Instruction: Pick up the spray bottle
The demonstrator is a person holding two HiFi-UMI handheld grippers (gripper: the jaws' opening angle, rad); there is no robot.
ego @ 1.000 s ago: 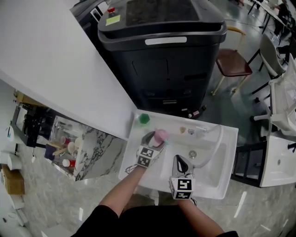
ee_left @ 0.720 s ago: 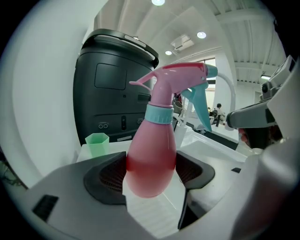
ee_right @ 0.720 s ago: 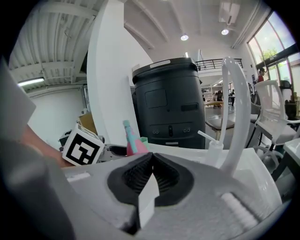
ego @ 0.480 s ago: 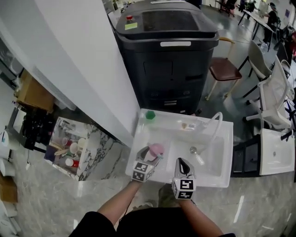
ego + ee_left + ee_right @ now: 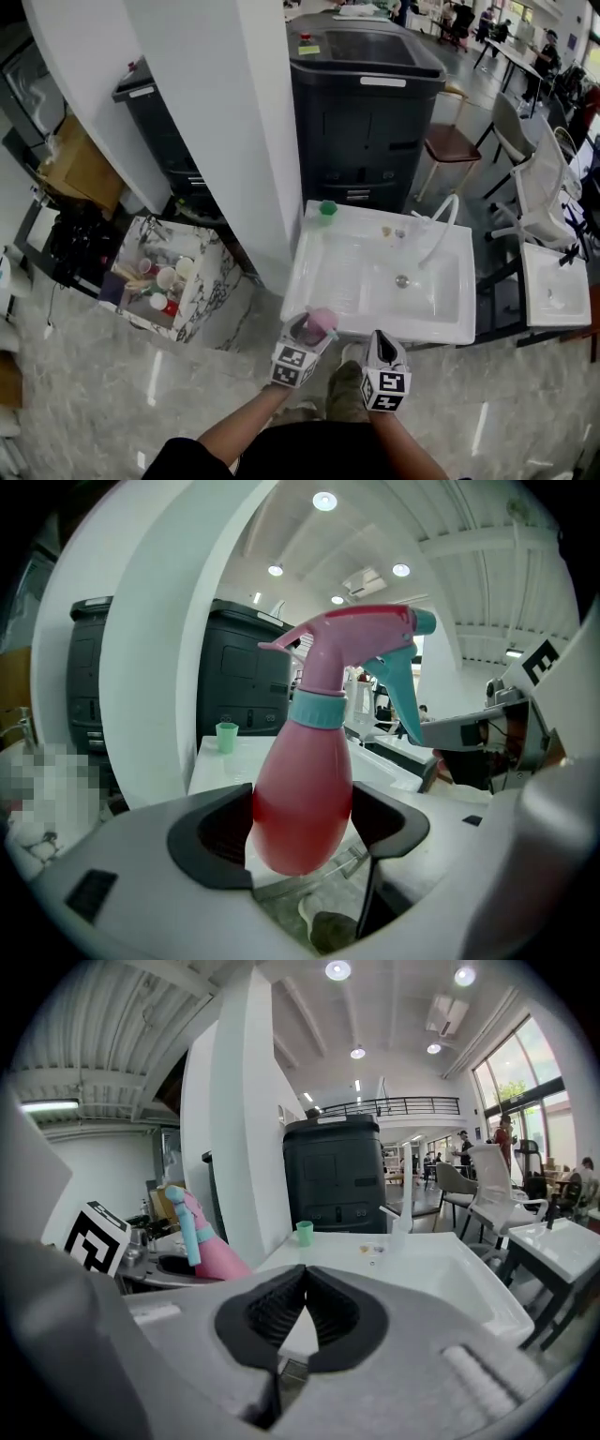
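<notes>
A pink spray bottle (image 5: 322,321) with a teal collar and trigger is held upright between my left gripper's (image 5: 314,328) jaws, just off the front edge of the white sink (image 5: 349,267). In the left gripper view the bottle's round body (image 5: 305,789) fills the gap, both pads pressing its sides, and the base hangs free above the floor. My right gripper (image 5: 380,341) is beside it on the right, shut and empty. In the right gripper view its pads (image 5: 305,1290) meet, and the bottle (image 5: 202,1241) shows at the left.
A green cup (image 5: 327,208) stands at the sink's far left corner and a white faucet (image 5: 441,225) at its far right. Behind are a large black machine (image 5: 366,112), a white pillar (image 5: 244,122) and chairs (image 5: 450,145). A marble cart (image 5: 159,277) with several cups is on the left.
Both grippers have drawn back from over the sink to its front edge, the left one carrying the bottle along. The view has pulled away from the sink.
</notes>
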